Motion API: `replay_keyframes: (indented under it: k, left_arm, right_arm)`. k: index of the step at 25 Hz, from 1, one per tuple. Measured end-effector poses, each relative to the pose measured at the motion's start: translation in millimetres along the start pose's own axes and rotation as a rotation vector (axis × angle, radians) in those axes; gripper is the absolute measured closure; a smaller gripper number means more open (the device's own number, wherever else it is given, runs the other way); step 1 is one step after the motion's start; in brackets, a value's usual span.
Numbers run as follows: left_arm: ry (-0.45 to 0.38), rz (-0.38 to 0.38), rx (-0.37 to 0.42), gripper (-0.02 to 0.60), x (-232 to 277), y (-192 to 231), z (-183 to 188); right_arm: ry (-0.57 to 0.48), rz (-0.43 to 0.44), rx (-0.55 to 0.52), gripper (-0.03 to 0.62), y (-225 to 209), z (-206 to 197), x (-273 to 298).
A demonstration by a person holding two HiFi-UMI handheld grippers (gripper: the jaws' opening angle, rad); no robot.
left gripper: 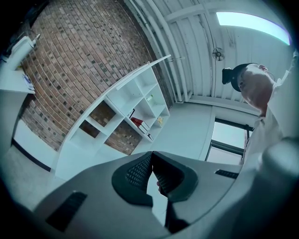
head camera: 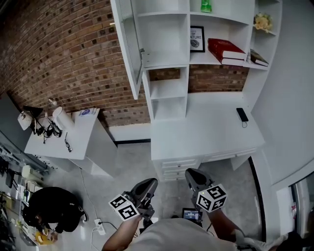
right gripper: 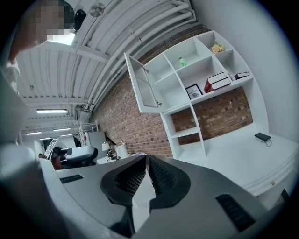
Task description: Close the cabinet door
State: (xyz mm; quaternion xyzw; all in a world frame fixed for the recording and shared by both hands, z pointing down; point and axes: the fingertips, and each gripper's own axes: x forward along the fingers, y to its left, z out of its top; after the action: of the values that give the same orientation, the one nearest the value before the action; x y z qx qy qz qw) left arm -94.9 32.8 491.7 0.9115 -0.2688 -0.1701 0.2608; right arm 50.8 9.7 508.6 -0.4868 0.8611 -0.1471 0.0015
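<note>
Cabinet door (head camera: 128,44) is standing open. It is swinging out from the upper left compartment of the shelf unit (head camera: 169,93) and hanging on hinges at that compartment's left wall. Its free edge is pointing away from the shelf unit, toward the camera. Neither tool is touching it.

I am holding the left gripper (head camera: 147,187) and the right gripper (head camera: 193,175) side by side in front of the shelf unit. Both are well apart from it, over the floor, and both are pointing toward it. The left gripper view is showing the left gripper's fingers (left gripper: 135,172) pressing together at the tips, with nothing between them. The right gripper view is showing the right gripper's fingers (right gripper: 161,176) likewise meeting at the tips and pinching nothing; the open door is showing high above them.

Inside the shelf unit, to the right of the open compartment, the following are sitting:
- a framed picture (head camera: 197,39)
- red books (head camera: 225,49), lying flat
- a green bottle (head camera: 206,6), one shelf above

A dark phone (head camera: 242,114) is lying on the desk top at the shelf unit's lower right. A brick wall (head camera: 64,54) is running behind and to the left of the shelf unit. A small white table (head camera: 59,139) is standing against that wall.
</note>
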Motion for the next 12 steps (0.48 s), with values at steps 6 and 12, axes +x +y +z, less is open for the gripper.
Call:
replay_keyframes:
  k: [6,12]
  left_arm:
    - [-0.024,0.018,0.022,0.574,11.1,-2.1,5.8]
    - [-0.041,0.033,0.032,0.574,13.5,3.0,12.9]
  right_arm:
    - [0.008,0.035,-0.015,0.563,-10.1,6.0,3.0]
    - [0.023,0.03,-0.034,0.563,-18.2,8.3,13.1]
